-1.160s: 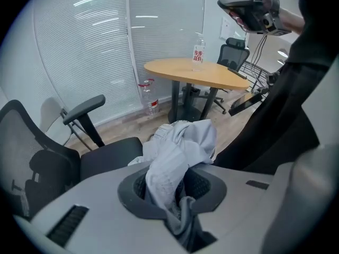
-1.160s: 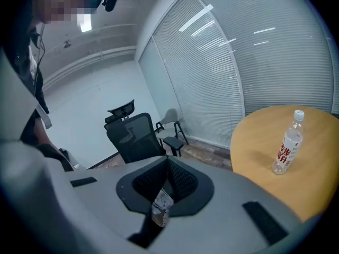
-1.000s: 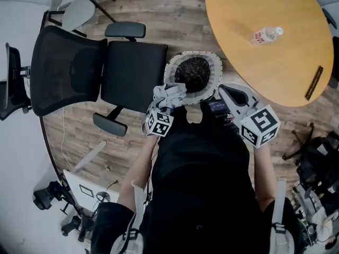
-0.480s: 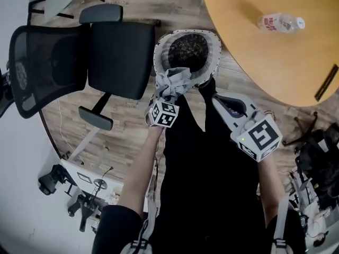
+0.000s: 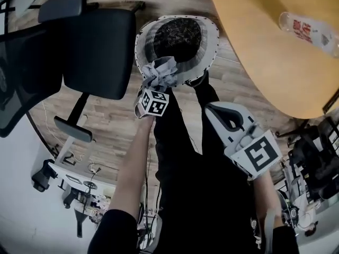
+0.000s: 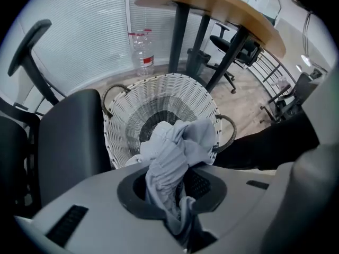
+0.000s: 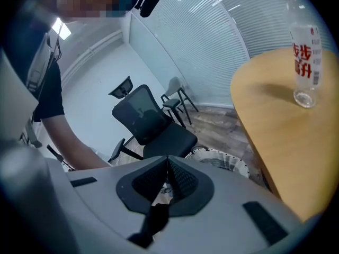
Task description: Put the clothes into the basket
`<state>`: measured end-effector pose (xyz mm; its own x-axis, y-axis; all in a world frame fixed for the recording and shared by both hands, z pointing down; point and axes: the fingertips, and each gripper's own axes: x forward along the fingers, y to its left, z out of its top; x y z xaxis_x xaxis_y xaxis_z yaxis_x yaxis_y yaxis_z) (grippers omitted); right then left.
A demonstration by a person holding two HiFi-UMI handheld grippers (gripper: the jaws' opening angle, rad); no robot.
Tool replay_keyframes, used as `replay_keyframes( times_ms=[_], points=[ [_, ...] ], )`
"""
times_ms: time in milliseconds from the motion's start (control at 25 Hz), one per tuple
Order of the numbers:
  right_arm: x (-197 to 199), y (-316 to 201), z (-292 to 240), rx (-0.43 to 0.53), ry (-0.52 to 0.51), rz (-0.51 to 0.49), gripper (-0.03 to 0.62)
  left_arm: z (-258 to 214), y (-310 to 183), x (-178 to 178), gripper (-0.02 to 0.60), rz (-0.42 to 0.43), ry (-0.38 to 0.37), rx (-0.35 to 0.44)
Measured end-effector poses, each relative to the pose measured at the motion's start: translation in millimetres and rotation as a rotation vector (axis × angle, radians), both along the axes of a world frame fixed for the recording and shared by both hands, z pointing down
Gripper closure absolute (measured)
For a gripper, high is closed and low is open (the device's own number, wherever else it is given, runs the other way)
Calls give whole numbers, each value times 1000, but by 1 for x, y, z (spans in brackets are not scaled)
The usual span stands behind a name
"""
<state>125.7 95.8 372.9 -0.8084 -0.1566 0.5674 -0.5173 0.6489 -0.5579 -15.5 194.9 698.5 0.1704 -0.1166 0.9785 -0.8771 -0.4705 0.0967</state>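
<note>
A white wicker basket (image 5: 212, 28) with a dark bottom stands on the wooden floor between the chair and the table. My left gripper (image 5: 157, 87) is shut on a bunched light grey garment (image 5: 160, 71), just above the basket's near rim. In the left gripper view the garment (image 6: 177, 144) bulges out between the jaws, with the basket (image 6: 159, 86) right below it. My right gripper (image 5: 213, 110) hangs to the right, nearer the body, shut and holding nothing. In the right gripper view the basket (image 7: 220, 159) shows just past that gripper's (image 7: 167, 162) closed tips.
A black office chair (image 5: 92, 46) stands left of the basket, and a round wooden table (image 5: 270, 52) with a water bottle (image 5: 306, 29) to its right. Another bottle (image 6: 142, 49) stands on the floor behind the basket. The person's black-trousered legs (image 5: 185, 157) reach the basket's near side.
Both grippers have come down. The left one has carried the grey garment lower, close over the basket's near rim. The basket now looks larger and nearer.
</note>
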Motion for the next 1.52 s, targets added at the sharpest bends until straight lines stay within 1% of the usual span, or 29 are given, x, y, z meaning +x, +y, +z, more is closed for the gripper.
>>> replay_keyframes(
  times_ms=[160,320,480,600,760,920,1040,1160,1280,1520],
  points=[
    [-1,12,38,-63,30,6,577,46,14,1,500,46,-2,-46],
    [-2,25,76,-107,84,-47,577,91,15,-2,500,115,-9,-82],
    [-23,21,90,-150,71,13,577,125,15,-6,500,156,-12,-135],
    [-32,20,102,-175,68,25,577,148,11,-6,500,210,-18,-170],
    [-40,18,118,-200,72,37,577,174,0,5,500,237,50,-217],
    [-42,18,137,-223,76,48,577,207,-6,9,499,305,26,-274],
    [-45,15,150,-236,73,57,577,236,-3,10,499,339,8,-319],
    [-43,12,162,-251,83,64,577,266,0,10,497,348,-3,-368],
    [-37,12,182,-263,99,61,577,298,0,14,497,312,5,-402],
    [-26,23,212,-309,132,54,577,341,1,22,497,282,11,-425]
  ],
)
